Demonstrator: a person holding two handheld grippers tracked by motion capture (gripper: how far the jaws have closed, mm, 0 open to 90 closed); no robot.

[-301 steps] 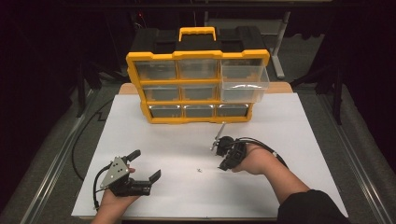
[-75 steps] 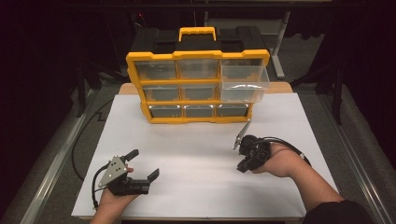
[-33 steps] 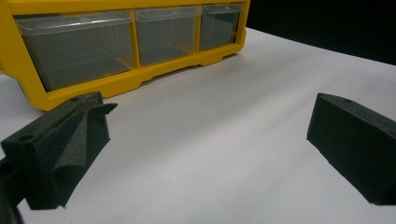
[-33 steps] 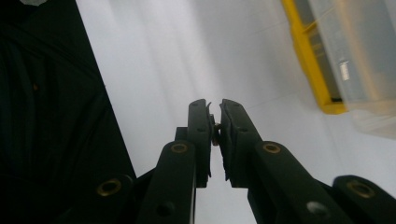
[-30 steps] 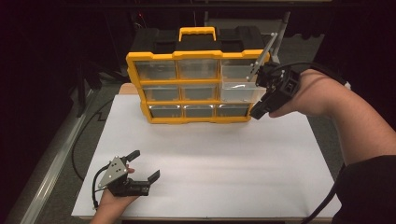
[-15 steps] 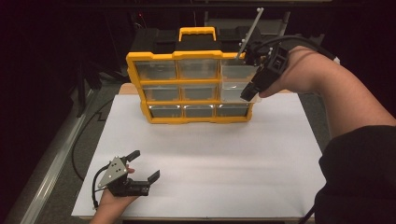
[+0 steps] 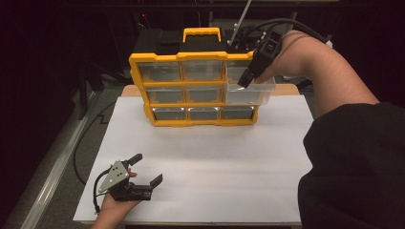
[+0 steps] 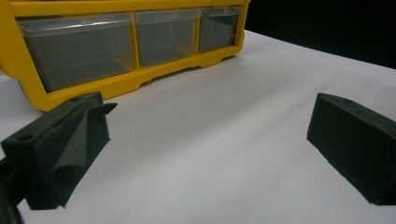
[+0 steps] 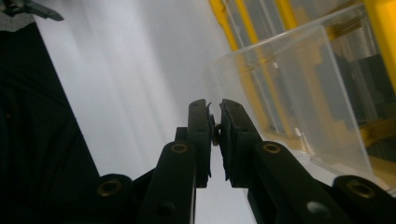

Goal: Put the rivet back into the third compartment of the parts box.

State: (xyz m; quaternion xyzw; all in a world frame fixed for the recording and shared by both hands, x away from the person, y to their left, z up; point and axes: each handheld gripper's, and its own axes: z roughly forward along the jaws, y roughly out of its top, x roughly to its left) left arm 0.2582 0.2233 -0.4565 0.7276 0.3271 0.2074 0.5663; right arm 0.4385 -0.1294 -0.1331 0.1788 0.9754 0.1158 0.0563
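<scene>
Right gripper (image 7: 244, 82) above pulled-out clear drawer (image 7: 250, 93) of yellow organizer (image 7: 196, 86) at table far edge, jaws together pinching tiny object (image 9: 215, 135). Left gripper (image 7: 143, 179) near front-left corner, jaws apart, nothing held.

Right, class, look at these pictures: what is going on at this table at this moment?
A person works at a white table with a gripper in each hand. The right gripper is raised over the pulled-out clear drawer of the yellow organiser; its jaws are nearly closed on something very small, too tiny to identify. A thin metal rod rises from that gripper's far end. The left gripper rests low near the table's front edge, jaws wide open and empty, facing the organiser's bottom row.
</scene>
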